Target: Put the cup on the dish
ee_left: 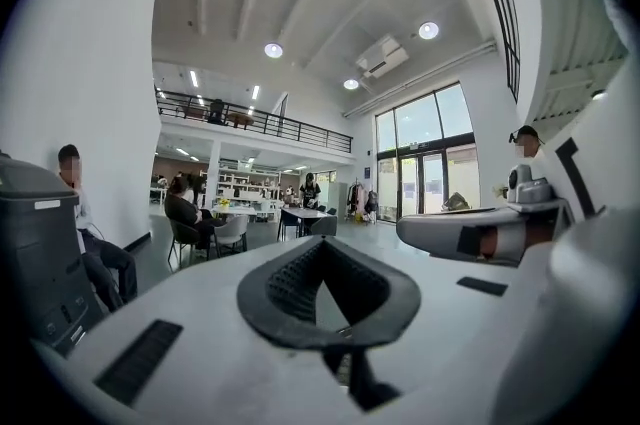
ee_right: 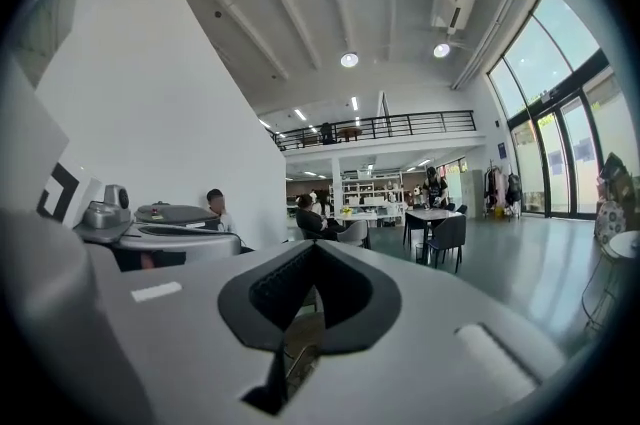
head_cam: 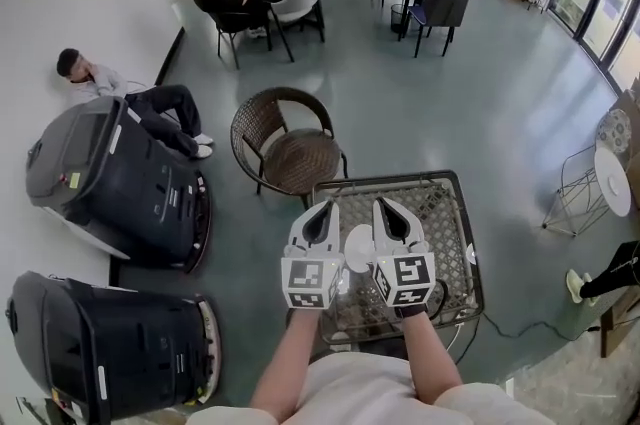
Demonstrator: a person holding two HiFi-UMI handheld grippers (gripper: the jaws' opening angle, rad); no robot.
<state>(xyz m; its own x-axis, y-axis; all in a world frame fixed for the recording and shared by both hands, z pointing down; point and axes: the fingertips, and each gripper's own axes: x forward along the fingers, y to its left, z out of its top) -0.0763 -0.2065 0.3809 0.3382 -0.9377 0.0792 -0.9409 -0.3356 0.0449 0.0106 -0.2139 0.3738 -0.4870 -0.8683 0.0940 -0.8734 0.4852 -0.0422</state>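
Left gripper (head_cam: 327, 208), right gripper (head_cam: 384, 206) both closed, empty; white round dish (head_cam: 358, 248) between.

The right gripper (ee_right: 313, 253) points level into a hall, its jaws together with nothing between them. The left gripper (ee_right: 150, 238) is alongside it.

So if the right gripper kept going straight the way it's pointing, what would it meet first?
Nothing close, it seems. The right gripper points level over the floor, probably passing above the wicker chair, toward a seated person far across the room. Depth is unclear.
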